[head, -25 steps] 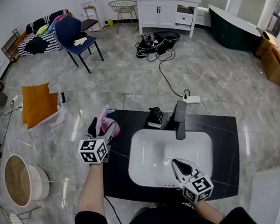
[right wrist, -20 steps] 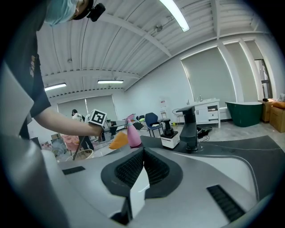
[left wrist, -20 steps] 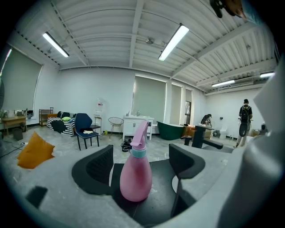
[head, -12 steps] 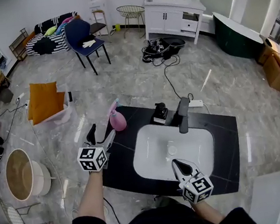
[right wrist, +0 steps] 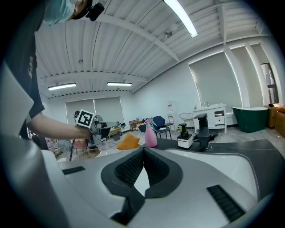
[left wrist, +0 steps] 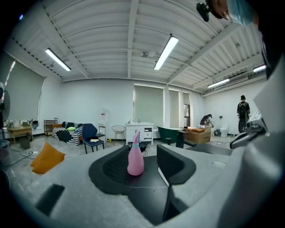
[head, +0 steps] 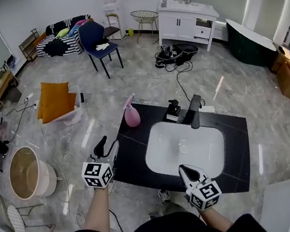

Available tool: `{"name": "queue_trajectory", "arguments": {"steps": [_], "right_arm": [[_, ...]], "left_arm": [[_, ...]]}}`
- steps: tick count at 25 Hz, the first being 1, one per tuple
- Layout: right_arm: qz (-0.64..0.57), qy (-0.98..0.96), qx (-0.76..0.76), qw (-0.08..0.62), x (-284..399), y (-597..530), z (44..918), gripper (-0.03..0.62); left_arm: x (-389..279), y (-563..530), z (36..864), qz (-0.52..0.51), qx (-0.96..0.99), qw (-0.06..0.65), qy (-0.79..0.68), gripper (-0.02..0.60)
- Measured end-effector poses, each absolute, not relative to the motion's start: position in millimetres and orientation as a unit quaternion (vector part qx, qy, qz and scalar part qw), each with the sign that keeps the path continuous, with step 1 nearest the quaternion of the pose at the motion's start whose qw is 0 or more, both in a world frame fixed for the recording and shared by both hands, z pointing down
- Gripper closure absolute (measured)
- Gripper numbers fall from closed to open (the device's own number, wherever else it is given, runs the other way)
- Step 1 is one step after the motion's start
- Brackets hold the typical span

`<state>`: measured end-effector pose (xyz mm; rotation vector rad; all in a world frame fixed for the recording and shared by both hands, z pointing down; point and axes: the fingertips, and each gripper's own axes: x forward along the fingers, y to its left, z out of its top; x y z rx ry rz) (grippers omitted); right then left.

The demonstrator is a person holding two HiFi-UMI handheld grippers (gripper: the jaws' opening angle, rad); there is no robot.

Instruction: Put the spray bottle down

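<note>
The pink spray bottle (head: 131, 114) stands upright on the far left corner of the black counter (head: 135, 159). My left gripper (head: 107, 147) hovers off the counter's left edge, well short of the bottle. Its jaws are closing with nothing between them. In the left gripper view the bottle (left wrist: 135, 156) shows beyond the parted jaws of the left gripper (left wrist: 147, 168), apart from them. My right gripper (head: 187, 174) is shut and empty over the counter's near edge, in front of the basin. The right gripper view shows the bottle (right wrist: 150, 133) far off, past the right gripper (right wrist: 143, 150).
A white basin (head: 164, 160) is set in the counter, with a black faucet (head: 194, 110) and a small black-and-white dispenser (head: 173, 110) behind it. On the floor to the left are a round basket (head: 28, 173) and an orange cushion (head: 55, 100). Cables (head: 177, 55) lie farther back.
My left gripper has let go of the spray bottle and pulled back toward me, off the counter's edge. The bottle stays standing on the corner. The right gripper drew back a little.
</note>
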<state>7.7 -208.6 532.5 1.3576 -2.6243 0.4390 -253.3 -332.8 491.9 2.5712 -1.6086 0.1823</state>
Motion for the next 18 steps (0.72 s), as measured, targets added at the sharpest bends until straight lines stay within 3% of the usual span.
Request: {"name": "queue_trajectory", "arguments": {"steps": [12,18], "right_arm": [[0.136,-0.885,0.438,0.076,-26,-145,522,0.594],[0.139,-0.889,0.429,0.075,-40,-120,520,0.594]], "left_arm": [[-274,-223,482,0.053,0.837,0.057,-0.542,0.569],[-273,-173,481,0.049,0.842,0.066,-0.534,0.571]]}}
